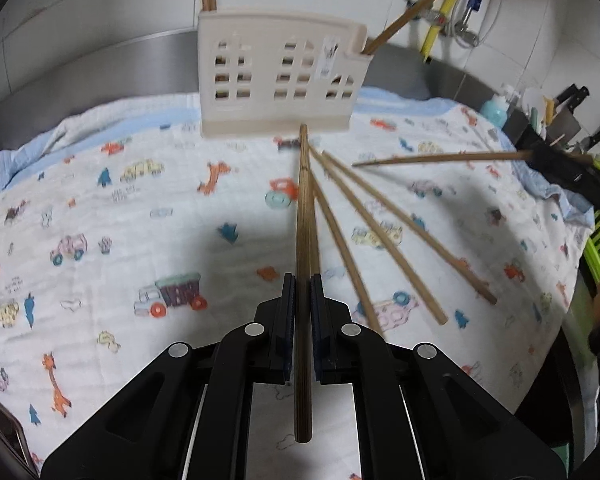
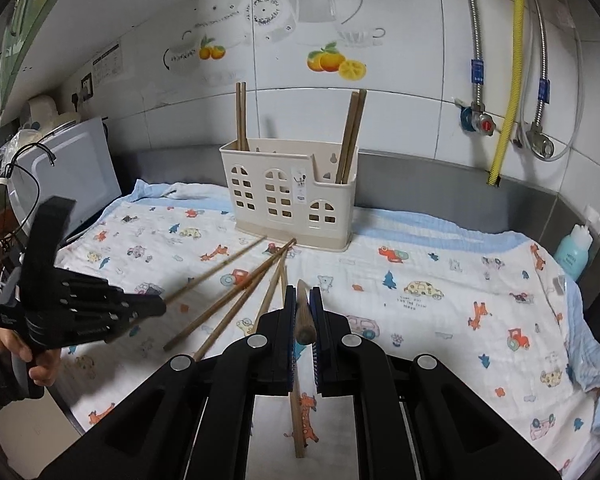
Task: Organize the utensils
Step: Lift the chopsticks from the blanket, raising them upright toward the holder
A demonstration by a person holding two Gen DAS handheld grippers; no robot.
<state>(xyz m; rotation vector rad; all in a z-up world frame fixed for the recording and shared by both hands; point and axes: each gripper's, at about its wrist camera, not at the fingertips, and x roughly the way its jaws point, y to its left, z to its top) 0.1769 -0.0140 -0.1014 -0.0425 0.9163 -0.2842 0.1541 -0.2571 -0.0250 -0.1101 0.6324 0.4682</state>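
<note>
The left gripper (image 1: 302,280) points toward the holder (image 1: 280,76) at 12 o'clock, its fingers pinching a brown chopstick (image 1: 303,240) that runs lengthwise between them. The right gripper (image 2: 302,294) is level over the cloth (image 2: 440,300), pressed onto a second chopstick (image 2: 302,316), seen almost end-on. The holder is a cream plastic box with window-shaped cutouts, standing upright on the cloth near the wall. Two chopsticks (image 2: 241,116) stand in its left compartment and two (image 2: 352,136) in its right. Three loose chopsticks (image 1: 380,236) lie fanned on the cloth at 2 o'clock of the left gripper.
</note>
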